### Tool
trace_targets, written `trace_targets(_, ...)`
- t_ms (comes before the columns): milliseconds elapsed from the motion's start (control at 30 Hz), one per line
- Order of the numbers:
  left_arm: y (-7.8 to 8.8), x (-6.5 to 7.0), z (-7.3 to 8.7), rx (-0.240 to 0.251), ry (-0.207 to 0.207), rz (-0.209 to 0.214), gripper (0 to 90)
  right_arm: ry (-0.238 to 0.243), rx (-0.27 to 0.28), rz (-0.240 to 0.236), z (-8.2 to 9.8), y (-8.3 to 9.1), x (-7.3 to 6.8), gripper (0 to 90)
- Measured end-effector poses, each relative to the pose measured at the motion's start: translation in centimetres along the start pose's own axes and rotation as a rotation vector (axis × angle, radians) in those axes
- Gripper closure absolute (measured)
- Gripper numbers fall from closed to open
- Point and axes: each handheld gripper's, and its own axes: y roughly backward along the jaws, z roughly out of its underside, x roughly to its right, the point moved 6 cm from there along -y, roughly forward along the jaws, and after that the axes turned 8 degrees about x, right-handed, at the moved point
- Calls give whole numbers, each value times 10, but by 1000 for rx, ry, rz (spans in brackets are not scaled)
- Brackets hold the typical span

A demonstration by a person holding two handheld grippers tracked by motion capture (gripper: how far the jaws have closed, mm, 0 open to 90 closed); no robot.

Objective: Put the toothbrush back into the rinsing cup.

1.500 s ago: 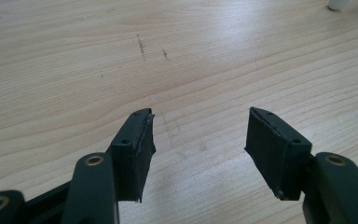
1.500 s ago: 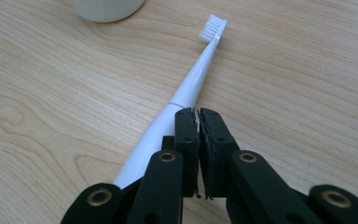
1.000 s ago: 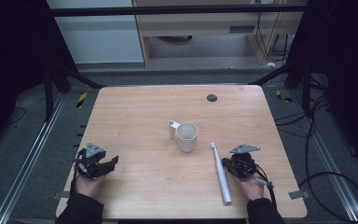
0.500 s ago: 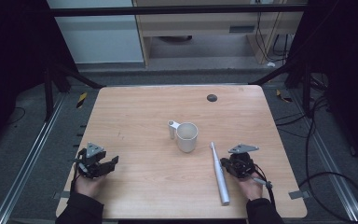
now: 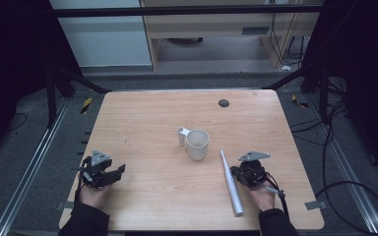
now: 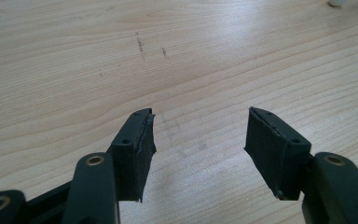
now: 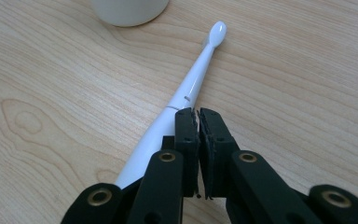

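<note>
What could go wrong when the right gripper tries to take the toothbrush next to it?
The right gripper is shut, its jaws pressed together beside the toothbrush, so moving in without opening could push the brush aside. The toothbrush is round and smooth; it may roll or slip from the pads. Its head lies near the cup, so a sliding brush might knock that cup.

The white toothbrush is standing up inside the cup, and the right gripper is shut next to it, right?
Not quite. The toothbrush is not in the cup; it lies flat on the table, its head pointing toward the cup. The high view shows this. The right gripper really is shut beside the toothbrush, with nothing between its jaws.
</note>
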Motion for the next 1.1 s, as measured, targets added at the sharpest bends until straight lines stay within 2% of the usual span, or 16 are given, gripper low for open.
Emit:
trace_targets(267, 0, 0, 0, -2, -1, 0, 411, 6, -4, 7, 0, 0, 0, 856)
trace_targets(600, 0, -1, 0, 0, 2, -1, 410, -12, 49, 58, -8, 19, 12, 797)
trace_targets(667, 0, -1, 0, -1, 0, 0, 410, -12, 66, 78, -12, 26, 16, 755)
trace_targets(733, 0, -1, 0, -1, 0, 0, 410, -22, 69, 84, -14, 29, 16, 734)
trace_targets(800, 0, -1, 0, -1, 1, 1, 409, -40, 71, 103, -17, 38, 21, 663)
trace_targets(933, 0, -1, 1, -2, 0, 0, 408, -45, 72, 123, -20, 45, 27, 605)
trace_targets(1100, -1, -2, 1, -5, -4, -5, 405, -64, 56, 125, -23, 54, 33, 509)
